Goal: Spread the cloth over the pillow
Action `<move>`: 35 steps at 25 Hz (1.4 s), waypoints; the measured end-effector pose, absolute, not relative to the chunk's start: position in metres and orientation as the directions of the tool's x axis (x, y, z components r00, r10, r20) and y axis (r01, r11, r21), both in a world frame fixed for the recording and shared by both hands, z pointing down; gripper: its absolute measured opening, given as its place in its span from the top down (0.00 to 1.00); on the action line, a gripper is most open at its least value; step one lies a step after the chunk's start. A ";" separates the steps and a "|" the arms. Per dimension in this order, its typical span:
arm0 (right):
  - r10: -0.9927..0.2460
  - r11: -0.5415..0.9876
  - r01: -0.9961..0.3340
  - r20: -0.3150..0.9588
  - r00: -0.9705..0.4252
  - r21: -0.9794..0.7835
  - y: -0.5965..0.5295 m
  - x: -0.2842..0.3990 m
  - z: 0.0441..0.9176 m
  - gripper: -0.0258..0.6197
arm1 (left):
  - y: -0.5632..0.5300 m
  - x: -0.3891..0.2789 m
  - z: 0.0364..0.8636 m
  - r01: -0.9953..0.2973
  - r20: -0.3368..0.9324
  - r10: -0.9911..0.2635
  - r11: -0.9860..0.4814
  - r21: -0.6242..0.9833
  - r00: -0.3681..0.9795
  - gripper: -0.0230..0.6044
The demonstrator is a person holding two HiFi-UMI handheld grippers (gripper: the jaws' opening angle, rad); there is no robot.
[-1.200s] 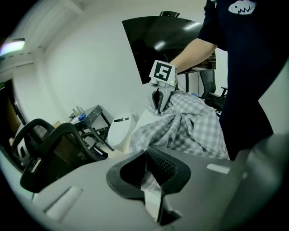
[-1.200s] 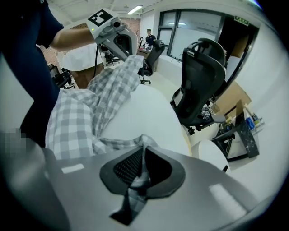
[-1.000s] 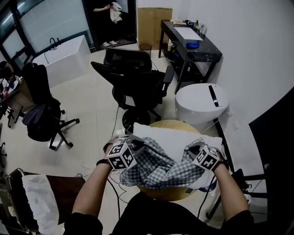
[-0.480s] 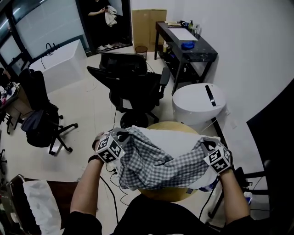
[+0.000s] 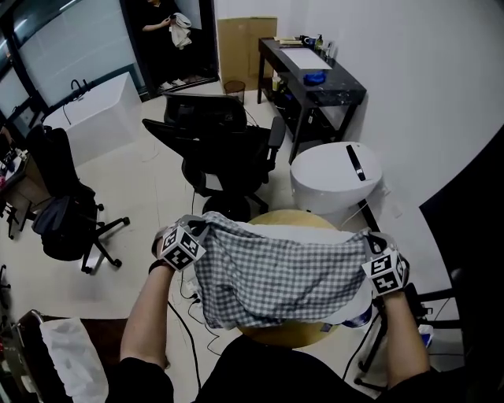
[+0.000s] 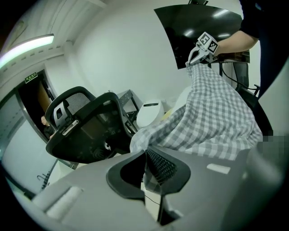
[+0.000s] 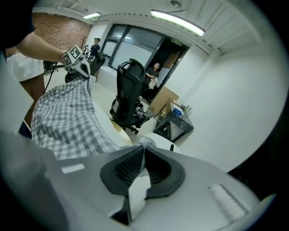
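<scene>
Item one, my left gripper: jaws closed tight on one top corner of the checked cloth, the fabric pinched between the pads and fanning out beyond them. Item two, my right gripper: jaws likewise closed, a small tuft of the opposite top corner clamped between the pads. The cloth is grey-and-white check, drawn out wide and nearly flat between the two grippers, its top edge sagging a little in the middle and its lower edge hanging down on my side. The pillow is white and lies under the cloth on the round wooden surface; only a strip along its far edge and a bit at the right shows past the fabric. I cannot tell whether the cloth rests on the pillow or hangs just above it. Beyond the surface stand a black office chair and a white round container with a dark bar on its lid. Farther off is a black side table against the wall. A person stands in the far doorway.
</scene>
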State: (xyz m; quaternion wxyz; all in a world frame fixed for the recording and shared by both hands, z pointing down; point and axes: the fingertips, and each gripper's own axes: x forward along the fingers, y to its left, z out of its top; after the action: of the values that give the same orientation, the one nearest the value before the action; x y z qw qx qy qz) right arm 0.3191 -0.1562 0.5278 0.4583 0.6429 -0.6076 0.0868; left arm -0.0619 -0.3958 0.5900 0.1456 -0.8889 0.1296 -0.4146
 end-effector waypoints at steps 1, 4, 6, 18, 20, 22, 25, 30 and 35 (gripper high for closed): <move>-0.700 0.145 -0.861 0.665 0.260 0.488 -0.156 0.323 0.528 0.94 | -0.400 -0.063 0.593 -0.116 0.700 -0.356 -0.923 -0.366 0.620 0.96; -0.691 0.104 -0.865 0.662 0.292 0.491 -0.157 0.335 0.528 0.94 | -0.413 -0.063 0.601 -0.130 0.701 -0.366 -0.921 -0.367 0.612 0.96; -0.685 0.078 -0.871 0.661 0.307 0.485 -0.158 0.342 0.529 0.94 | -0.420 -0.060 0.605 -0.130 0.703 -0.367 -0.921 -0.368 0.609 0.96; -0.696 0.006 -0.856 0.618 0.367 0.516 -0.186 0.362 0.508 0.94 | -0.468 -0.029 0.603 -0.093 0.704 -0.372 -0.911 -0.402 0.605 0.96; -0.687 0.006 -0.855 0.623 0.373 0.519 -0.193 0.366 0.513 0.94 | -0.472 -0.024 0.615 -0.077 0.728 -0.352 -0.921 -0.383 0.588 0.96; -0.675 0.009 -0.854 0.633 0.378 0.519 -0.200 0.371 0.523 0.94 | -0.474 -0.020 0.630 -0.063 0.754 -0.329 -0.931 -0.359 0.568 0.96; -0.648 0.012 -0.861 0.660 0.380 0.508 -0.209 0.380 0.544 0.93 | -0.473 -0.016 0.654 -0.048 0.788 -0.295 -0.946 -0.321 0.540 0.96; -0.578 0.045 -0.872 0.724 0.376 0.488 -0.210 0.388 0.588 0.93 | -0.462 -0.016 0.694 -0.014 0.839 -0.235 -0.965 -0.263 0.490 0.96; -0.522 0.082 -0.870 0.765 0.378 0.486 -0.208 0.392 0.620 0.93 | -0.450 -0.018 0.727 0.008 0.872 -0.185 -0.977 -0.212 0.454 0.96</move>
State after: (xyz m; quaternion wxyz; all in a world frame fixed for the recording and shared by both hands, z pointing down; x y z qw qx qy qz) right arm 0.3916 -0.2084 0.6201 0.5091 0.6555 -0.5310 0.1708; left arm -0.0175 -0.4495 0.7275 0.0930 -0.8474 0.0521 -0.5201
